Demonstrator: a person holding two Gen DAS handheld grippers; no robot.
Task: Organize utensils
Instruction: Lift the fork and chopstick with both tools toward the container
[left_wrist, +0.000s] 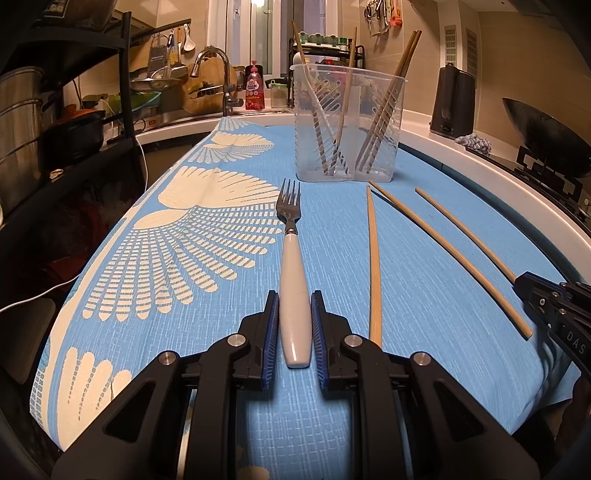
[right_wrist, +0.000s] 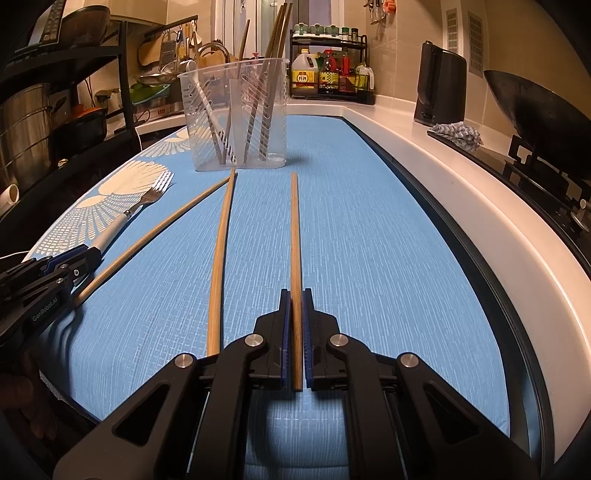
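1. Cloth (left_wrist: 424, 258): a blue cloth with a white fan pattern on its left part covers the work surface. All loose utensils lie on it.
2. Left gripper (left_wrist: 294, 306): its blue pads (left_wrist: 272, 332) sit on both sides of the white handle of a fork (left_wrist: 291, 258) and clamp it near the butt end. The fork lies flat on the cloth, tines pointing away toward the holder.
3. Holder (left_wrist: 347, 122): a clear plastic utensil holder stands upright on the far part of the cloth, just beyond the fork tines. Several chopsticks and one white-handled utensil lean inside it. Which compartment each occupies cannot be told.
4. Loose chopsticks: three lie flat on the cloth to the right of the fork, tips toward the holder.
   - Left chopstick (left_wrist: 373, 258) lies just beside the left gripper.
   - Middle chopstick (left_wrist: 447, 251) lies apart from the others along its near part; its far tip comes close to that of the left chopstick, near the holder base.
   - Right chopstick (right_wrist: 295, 236) lies farthest right.
5. Right gripper (right_wrist: 295, 299): its pads are closed tight on the near end of the right chopstick, which rests on the cloth.
6. Counter (right_wrist: 424, 162): a white counter edge runs along the right of the cloth, carrying a dark kettle (right_wrist: 439, 85) and a wok (right_wrist: 532, 107).
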